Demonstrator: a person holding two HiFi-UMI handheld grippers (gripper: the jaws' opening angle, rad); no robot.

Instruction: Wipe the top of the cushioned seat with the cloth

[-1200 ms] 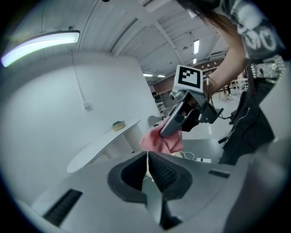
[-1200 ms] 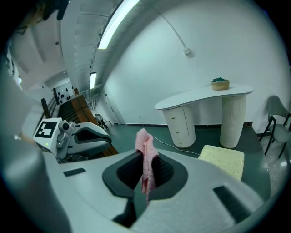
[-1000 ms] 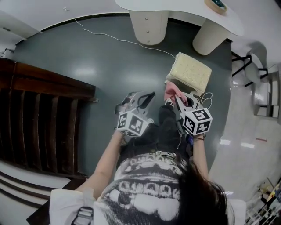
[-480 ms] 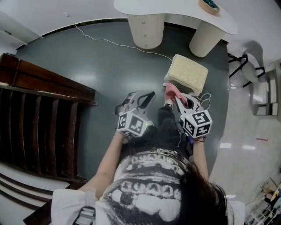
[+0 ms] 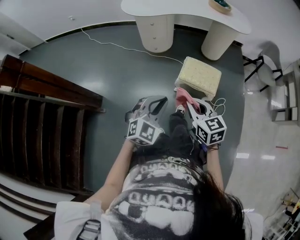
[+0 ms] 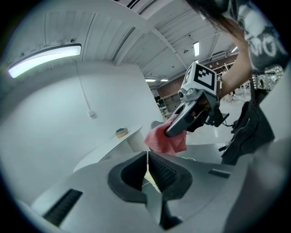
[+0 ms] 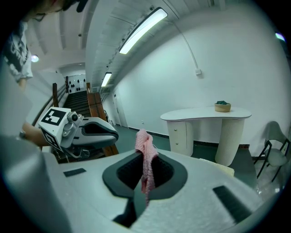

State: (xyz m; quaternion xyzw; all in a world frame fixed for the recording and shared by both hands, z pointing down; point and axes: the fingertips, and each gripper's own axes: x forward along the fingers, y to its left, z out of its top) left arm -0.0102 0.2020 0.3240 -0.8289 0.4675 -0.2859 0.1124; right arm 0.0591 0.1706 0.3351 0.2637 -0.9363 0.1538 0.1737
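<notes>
The cream cushioned seat (image 5: pixel 199 77) stands on the dark floor ahead of me, a little to the right; its corner (image 7: pixel 223 169) shows past the right gripper's body. My right gripper (image 5: pixel 190 104) is shut on the pink cloth (image 5: pixel 182 98), held in the air just short of the seat's near edge. The cloth (image 7: pixel 144 154) sticks up and hangs from between the jaws, and also shows as the pink cloth (image 6: pixel 165 137) in the left gripper view. My left gripper (image 5: pixel 159 101) hovers to the left of it, jaws shut with nothing between them.
A white curved desk (image 5: pixel 187 11) on two rounded pedestals stands behind the seat, with a small bowl (image 5: pixel 220 4) on top. A white cable (image 5: pixel 126 46) runs across the floor. A dark wooden stair rail (image 5: pixel 42 122) is on the left, a chair (image 5: pixel 262 75) at right.
The view has shifted slightly; both grippers keep nearly the same places, the right one still holding the cloth near the seat.
</notes>
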